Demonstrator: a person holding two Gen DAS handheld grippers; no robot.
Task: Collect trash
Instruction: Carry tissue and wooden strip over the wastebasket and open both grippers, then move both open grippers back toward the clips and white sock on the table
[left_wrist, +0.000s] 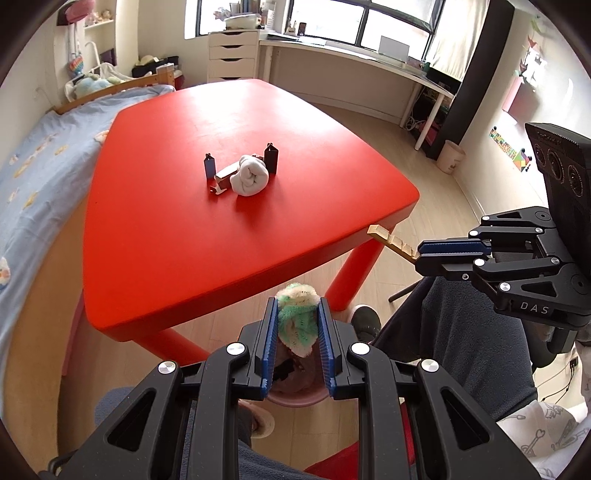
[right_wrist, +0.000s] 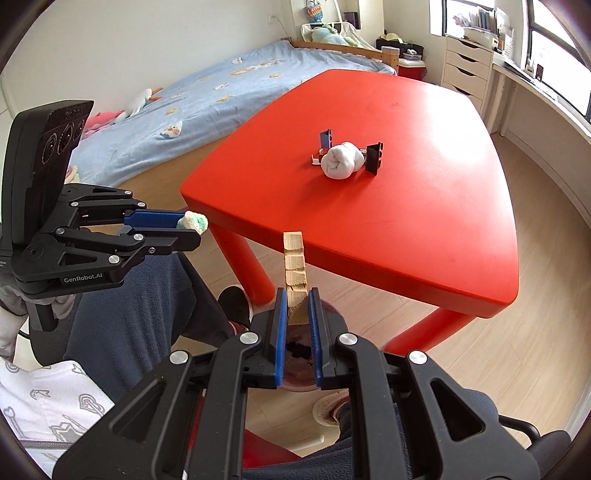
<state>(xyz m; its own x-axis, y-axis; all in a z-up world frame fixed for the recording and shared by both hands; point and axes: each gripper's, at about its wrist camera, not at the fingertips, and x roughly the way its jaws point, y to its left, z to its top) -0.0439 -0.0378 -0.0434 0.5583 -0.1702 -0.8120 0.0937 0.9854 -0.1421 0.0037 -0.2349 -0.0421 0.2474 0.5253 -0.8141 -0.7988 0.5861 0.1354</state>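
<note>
My left gripper (left_wrist: 297, 306) is shut on a green and white fluffy wad (left_wrist: 298, 321), held off the near edge of the red table (left_wrist: 184, 236), above a pink bin (left_wrist: 295, 397) on the floor. It also shows in the right wrist view (right_wrist: 192, 227) with the wad (right_wrist: 194, 221). My right gripper (right_wrist: 295, 293) is shut on a notched wooden strip (right_wrist: 294, 269), also over the bin (right_wrist: 295, 376); the left wrist view shows it (left_wrist: 419, 254) with the strip (left_wrist: 391, 242). On the table lie a white rolled cloth (left_wrist: 249, 179), a torn wrapper (left_wrist: 221, 177) and two dark clips (left_wrist: 270, 157).
A bed with a blue cover (right_wrist: 184, 103) runs along the table's far side. A white drawer unit (left_wrist: 232, 55) and a long desk (left_wrist: 369, 59) stand under the window. A beige waste bin (left_wrist: 450, 157) stands on the floor. The person's legs (left_wrist: 461, 325) are below the grippers.
</note>
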